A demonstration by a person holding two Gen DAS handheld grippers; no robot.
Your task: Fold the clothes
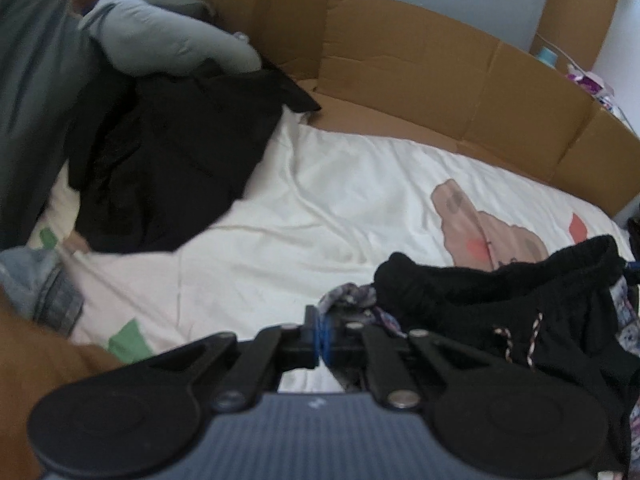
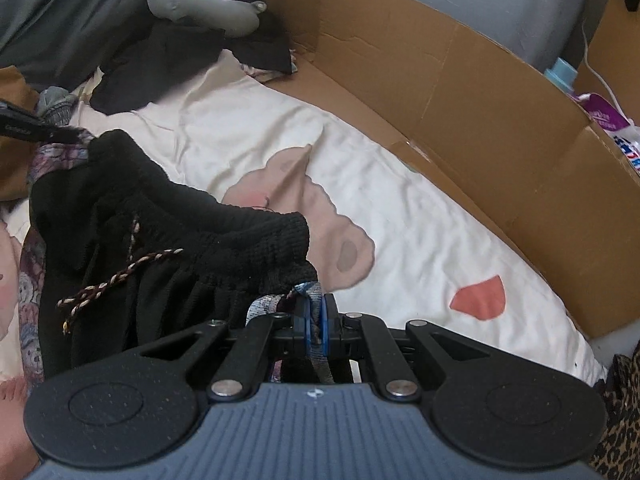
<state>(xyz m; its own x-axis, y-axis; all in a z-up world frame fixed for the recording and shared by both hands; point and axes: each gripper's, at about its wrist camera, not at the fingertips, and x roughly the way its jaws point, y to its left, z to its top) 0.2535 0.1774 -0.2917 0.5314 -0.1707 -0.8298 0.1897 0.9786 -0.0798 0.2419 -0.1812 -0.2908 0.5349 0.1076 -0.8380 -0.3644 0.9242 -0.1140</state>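
- While both grippers point down over the bed (image 1: 280, 208), the left gripper (image 1: 322, 338) has its jaws pinched tight on a patterned edge of the garment.
- Right gripper (image 2: 316, 322), same story: jaws clamped narrow on a strip of patterned fabric (image 2: 276, 304) running between the blue pads (image 2: 329, 320).
- Black shorts (image 2: 168, 248), ribbed waistband and braided drawstring (image 2: 116, 280), hang bunched between the two grippers, lifted above the white sheet (image 2: 400, 216).
- A teddy-bear print lining (image 2: 30, 320) shows at the left of the right wrist view.
- Back on the bed, a black garment pile (image 1: 172, 168) lies under a grey pillow (image 1: 160, 32).
- Cardboard panels (image 1: 440, 80) stand along the far edge of the bed.
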